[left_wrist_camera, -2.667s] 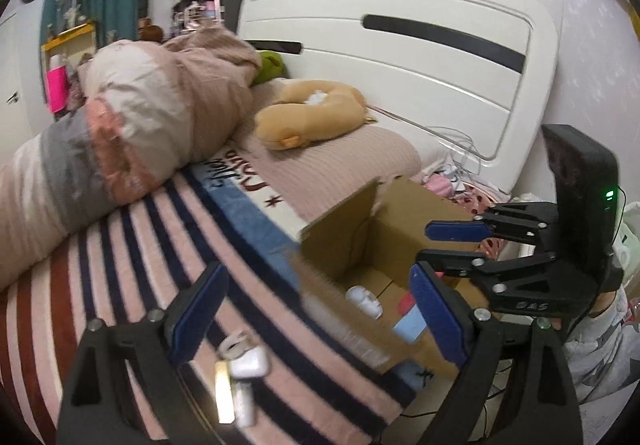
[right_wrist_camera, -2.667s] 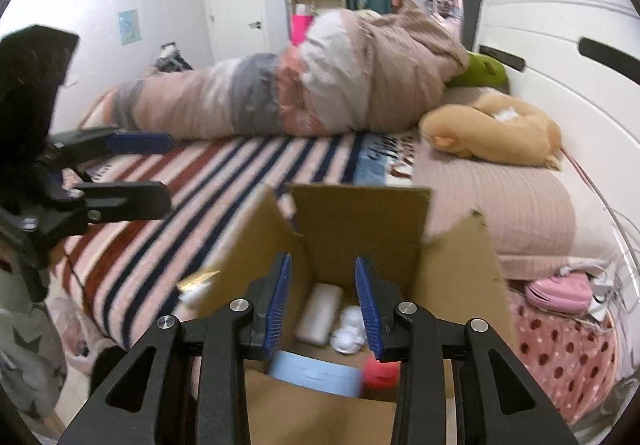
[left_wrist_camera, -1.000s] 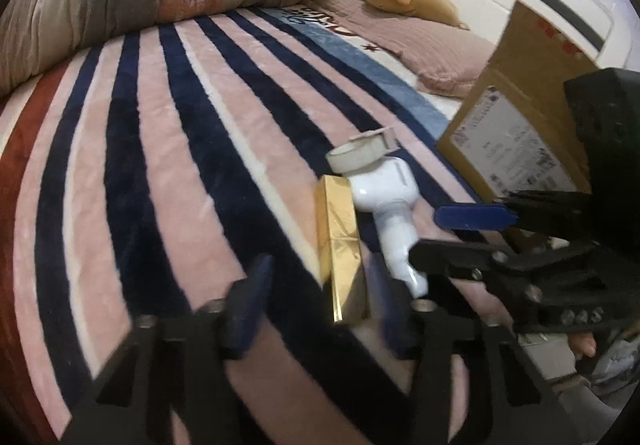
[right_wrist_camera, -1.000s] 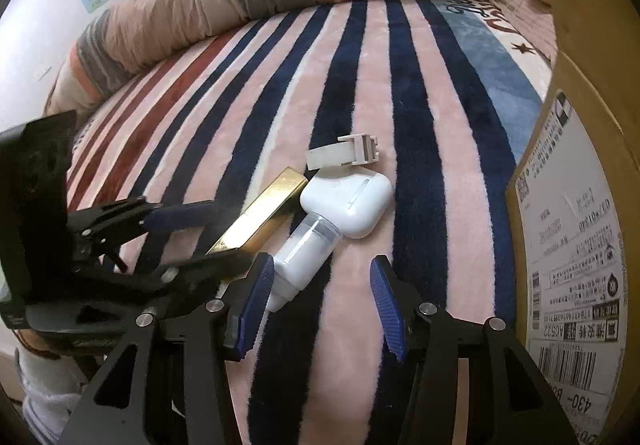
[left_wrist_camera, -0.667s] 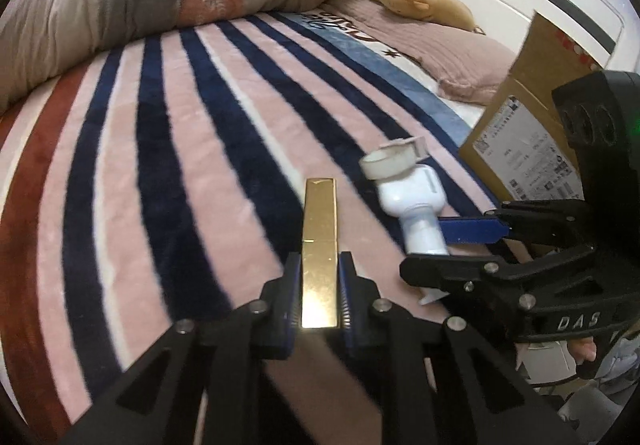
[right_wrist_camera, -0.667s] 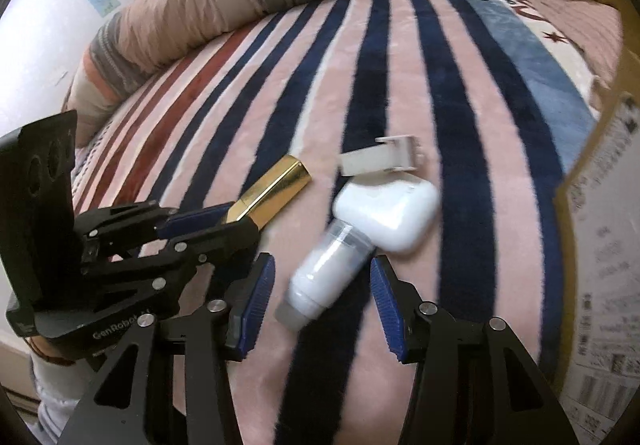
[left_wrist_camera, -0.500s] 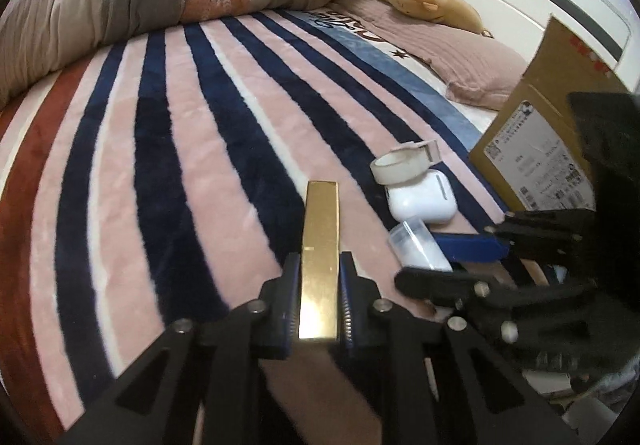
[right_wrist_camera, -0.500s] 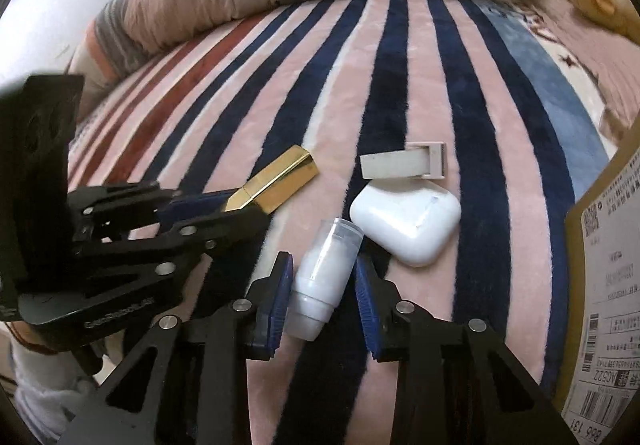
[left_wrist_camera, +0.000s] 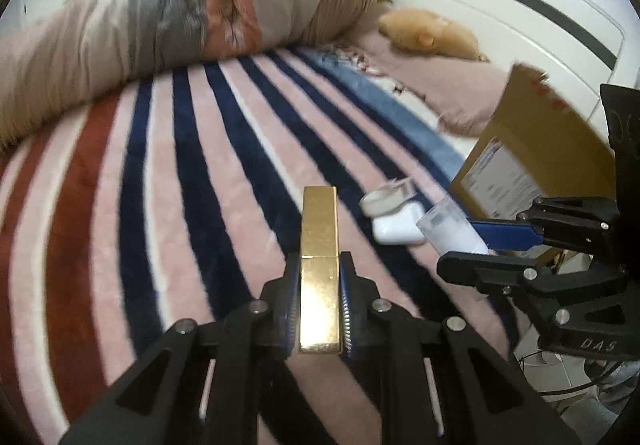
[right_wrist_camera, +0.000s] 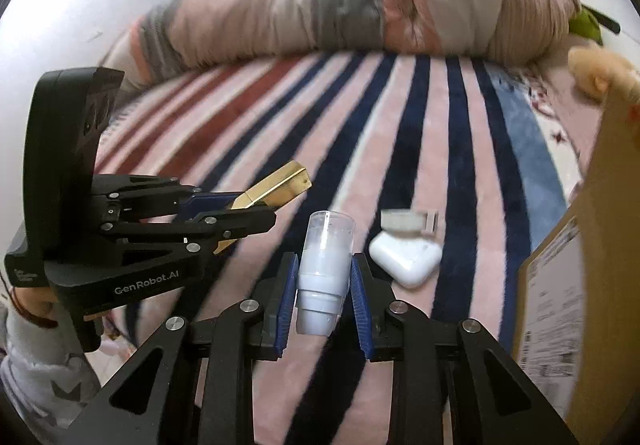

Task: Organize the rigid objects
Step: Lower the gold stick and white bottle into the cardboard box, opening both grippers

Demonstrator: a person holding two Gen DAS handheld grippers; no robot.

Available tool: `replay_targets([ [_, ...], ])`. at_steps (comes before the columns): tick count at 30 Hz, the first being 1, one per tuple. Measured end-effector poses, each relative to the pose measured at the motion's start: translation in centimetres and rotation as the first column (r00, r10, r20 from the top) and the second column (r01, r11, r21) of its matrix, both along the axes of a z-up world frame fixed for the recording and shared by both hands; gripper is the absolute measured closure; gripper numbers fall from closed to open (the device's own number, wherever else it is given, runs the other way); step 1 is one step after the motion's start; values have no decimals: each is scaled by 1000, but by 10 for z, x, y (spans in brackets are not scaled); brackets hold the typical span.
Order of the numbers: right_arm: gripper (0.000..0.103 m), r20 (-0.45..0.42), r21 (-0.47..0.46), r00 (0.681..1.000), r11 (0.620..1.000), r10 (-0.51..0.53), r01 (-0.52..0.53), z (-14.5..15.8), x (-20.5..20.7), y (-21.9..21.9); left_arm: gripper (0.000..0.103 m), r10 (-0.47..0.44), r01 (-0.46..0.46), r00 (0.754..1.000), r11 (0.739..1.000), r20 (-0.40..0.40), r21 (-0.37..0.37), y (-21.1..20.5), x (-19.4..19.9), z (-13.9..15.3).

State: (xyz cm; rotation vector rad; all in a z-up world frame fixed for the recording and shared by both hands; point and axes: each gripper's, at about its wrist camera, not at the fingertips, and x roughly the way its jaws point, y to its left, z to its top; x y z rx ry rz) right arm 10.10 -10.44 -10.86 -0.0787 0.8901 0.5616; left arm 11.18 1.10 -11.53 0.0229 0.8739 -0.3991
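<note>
Gold bar (left_wrist_camera: 320, 269) clamped in left tool (left_wrist_camera: 319, 309); right tool (right_wrist_camera: 323, 299) grips white bottle (right_wrist_camera: 325, 269).

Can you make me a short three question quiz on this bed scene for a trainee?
1. True or false: the left gripper is shut on the gold bar.
2. What does the right gripper hold? A) earbud case B) white bottle C) tape roll
3. Which two things lie loose on the blanket?

Key:
1. True.
2. B, the white bottle.
3. The earbud case and the small white piece beside it.
</note>
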Motion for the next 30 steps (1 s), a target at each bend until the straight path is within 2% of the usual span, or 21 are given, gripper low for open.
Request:
replay_targets([
  [5,81,94,46,995,999,16,-21,48,-26,-13,88,-10,9,996,1000,92,10,-7,-27,51],
  [9,81,153,80,988,997,3,-15,79,-40,-35,88,-52,52,983,999,174,5,-26,-50,96],
  [15,81,222,112,974,993,-50,25,109,-50,-87,88,-127,128,965,992,230,9,-73,-65,136],
  [23,81,216,133,963,982,-159,133,115,-41,-171,88,-236,235,951,971,198,28,-153,-52,144],
  [30,81,126,87,972,978,-200,189,90,-10,-217,88,-303,298,945,953,120,59,-206,-21,125],
])
